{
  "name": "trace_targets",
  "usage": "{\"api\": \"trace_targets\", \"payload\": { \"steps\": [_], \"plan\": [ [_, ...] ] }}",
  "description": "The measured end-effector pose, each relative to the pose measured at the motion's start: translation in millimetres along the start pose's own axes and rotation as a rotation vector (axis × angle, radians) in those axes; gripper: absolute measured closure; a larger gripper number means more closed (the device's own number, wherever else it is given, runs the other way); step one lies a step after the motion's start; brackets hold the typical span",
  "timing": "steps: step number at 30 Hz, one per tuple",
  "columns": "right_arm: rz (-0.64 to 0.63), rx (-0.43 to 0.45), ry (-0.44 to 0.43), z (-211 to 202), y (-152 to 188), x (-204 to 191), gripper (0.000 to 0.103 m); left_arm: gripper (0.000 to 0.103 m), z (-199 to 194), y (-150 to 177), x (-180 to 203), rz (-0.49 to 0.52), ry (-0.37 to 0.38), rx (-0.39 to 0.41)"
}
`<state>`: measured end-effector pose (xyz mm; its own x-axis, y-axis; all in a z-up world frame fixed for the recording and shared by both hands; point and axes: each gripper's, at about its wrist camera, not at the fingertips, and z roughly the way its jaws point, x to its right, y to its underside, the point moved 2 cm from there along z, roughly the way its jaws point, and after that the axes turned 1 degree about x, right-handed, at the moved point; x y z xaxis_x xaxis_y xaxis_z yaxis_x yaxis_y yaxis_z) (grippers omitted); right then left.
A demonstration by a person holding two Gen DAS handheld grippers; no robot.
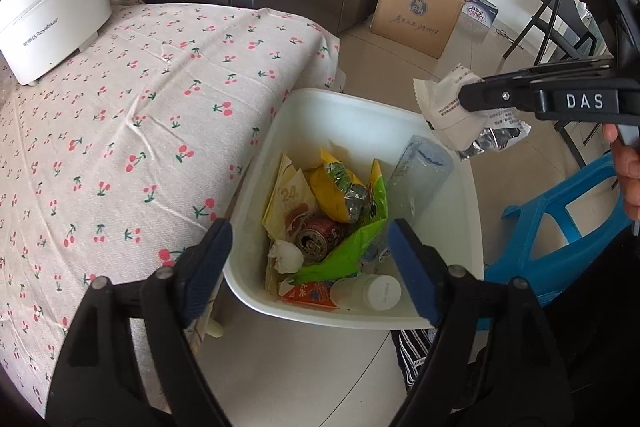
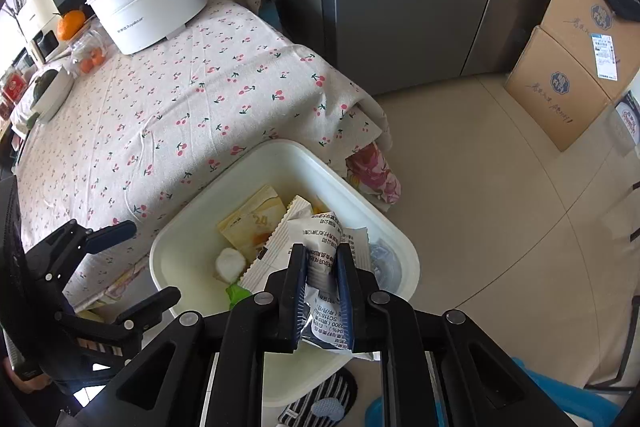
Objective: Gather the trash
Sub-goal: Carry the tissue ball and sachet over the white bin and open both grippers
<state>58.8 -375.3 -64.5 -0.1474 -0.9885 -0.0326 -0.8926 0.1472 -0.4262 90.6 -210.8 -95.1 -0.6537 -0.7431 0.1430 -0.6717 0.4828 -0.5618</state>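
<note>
- The left gripper point(image 1: 308, 267) hangs over the white bin point(image 1: 400, 115), jaws wide, nothing in them.
- The right gripper point(image 2: 322, 283) squeezes a white wrapper point(image 2: 320, 239) above the bin.
- Inside lie a can point(image 1: 320, 239) and bags.
- Behind is the cherry tablecloth point(image 1: 140, 107).

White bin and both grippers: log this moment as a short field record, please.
bin: white bin on the floor beside the cherry-print tablecloth
bin contents: crushed can, yellow wrapper, green packet, clear bottle, tissue ball
left gripper: open, empty, above the bin
right gripper: shut on a white printed wrapper, over the bin
wrapper status: not yet dropped
table: white pot with long handle
</note>
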Motion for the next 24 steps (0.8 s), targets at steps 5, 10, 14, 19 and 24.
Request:
{"api": "trace_targets", "payload": {
  "steps": [5, 10, 14, 19, 24],
  "plan": [
    [-0.008, -0.01, 0.0, 3, 0, -5, 0.086, 0.017, -13, 0, -11, -0.031, -0.044, -0.005],
    [-0.022, -0.01, -0.008, 8, -3, -13, 0.083, 0.008, -24, 4, -28, -0.084, -0.088, -0.011],
    [-0.003, -0.001, -0.038, 9, -8, -19, 0.058, 0.002, -34, 8, -36, -0.108, -0.156, -0.007],
    [0.014, 0.025, -0.043, 3, -10, -24, 0.038, 0.001, -47, 13, -45, -0.145, -0.188, -0.009],
    [0.012, 0.052, -0.024, -11, -7, -30, 0.033, 0.001, -61, 20, -54, -0.185, -0.236, -0.017]
  ]
}}
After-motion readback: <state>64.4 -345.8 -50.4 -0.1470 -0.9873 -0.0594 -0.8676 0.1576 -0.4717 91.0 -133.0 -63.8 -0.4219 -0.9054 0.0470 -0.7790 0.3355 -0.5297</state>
